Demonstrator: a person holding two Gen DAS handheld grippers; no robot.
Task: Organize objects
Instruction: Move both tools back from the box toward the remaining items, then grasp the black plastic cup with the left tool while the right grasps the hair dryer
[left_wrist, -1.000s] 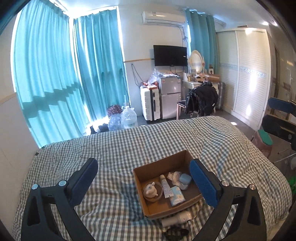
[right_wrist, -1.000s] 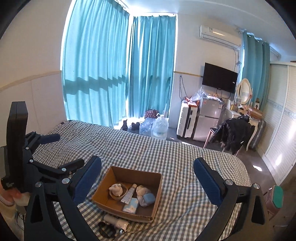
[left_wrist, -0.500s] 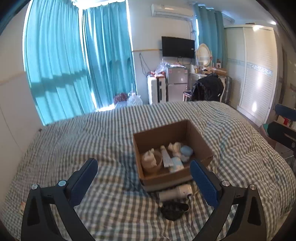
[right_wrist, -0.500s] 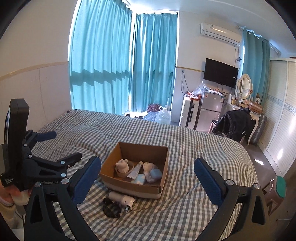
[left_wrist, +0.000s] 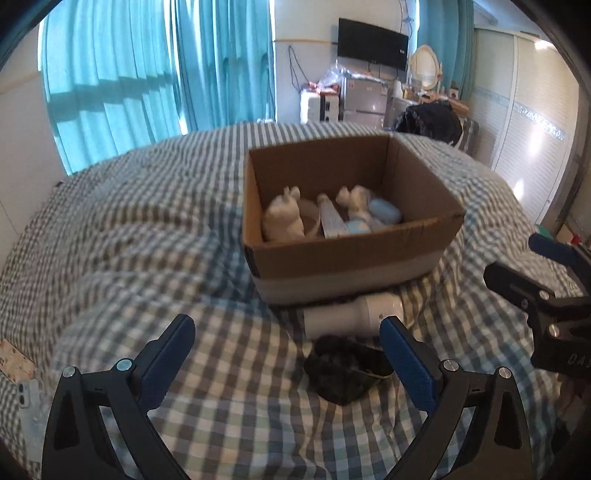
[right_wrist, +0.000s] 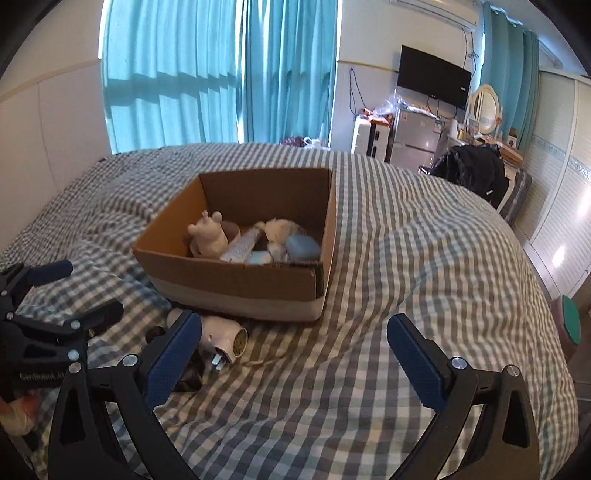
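**Open tongs near the box on the bed**

A brown box (left_wrist: 351, 254) sat on the checked bed (left_wrist: 129, 229). A white hair dryer (left_wrist: 351, 314) lay just in front of the box. Both left tongs (left_wrist: 288, 354) and right tongs (right_wrist: 295, 350) were wide open, holding nothing, just in front of the dryer.

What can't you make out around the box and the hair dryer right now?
- Black item, left wrist view: blurred, partly behind the left gripper finger; identity unclear.
- Hair dryer rear end, right wrist view: covered by the right gripper finger.
- Cardboard box floor: near wall hides it.
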